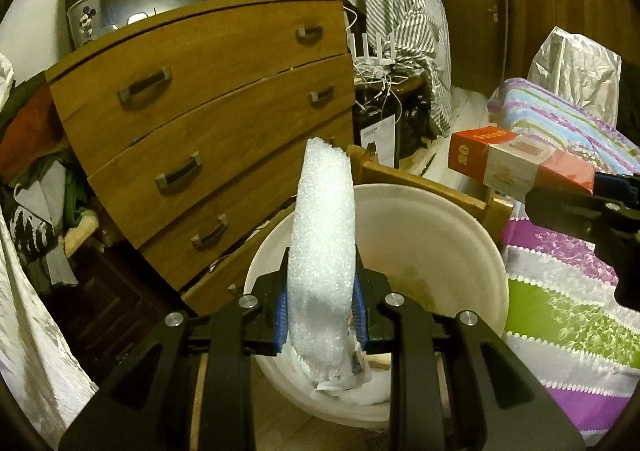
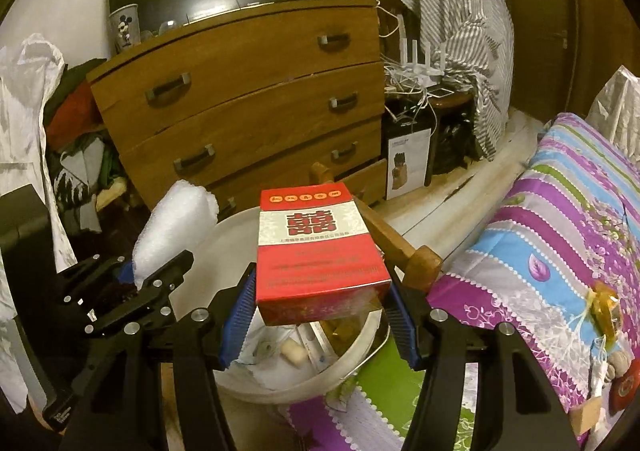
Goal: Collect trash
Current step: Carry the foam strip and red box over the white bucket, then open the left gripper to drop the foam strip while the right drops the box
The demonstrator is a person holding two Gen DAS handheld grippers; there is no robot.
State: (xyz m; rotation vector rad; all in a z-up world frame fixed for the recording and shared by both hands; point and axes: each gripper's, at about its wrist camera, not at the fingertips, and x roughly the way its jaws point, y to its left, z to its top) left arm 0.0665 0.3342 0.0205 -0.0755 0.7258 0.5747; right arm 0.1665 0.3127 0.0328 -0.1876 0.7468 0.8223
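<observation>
the bucket (image 2: 362, 355) sits on the floor by the bed (image 2: 560, 235). the left gripper (image 1: 322, 315) fingers clamp a foam roll (image 1: 324, 251) over it; the right gripper (image 2: 320, 311) fingers pinch a red box (image 2: 320, 255) above the rim. best to release each well inside.

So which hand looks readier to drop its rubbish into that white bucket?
Probably the left gripper: its white foam strip already hangs inside the white plastic bucket. The right gripper holds its red box above the rim.
</observation>
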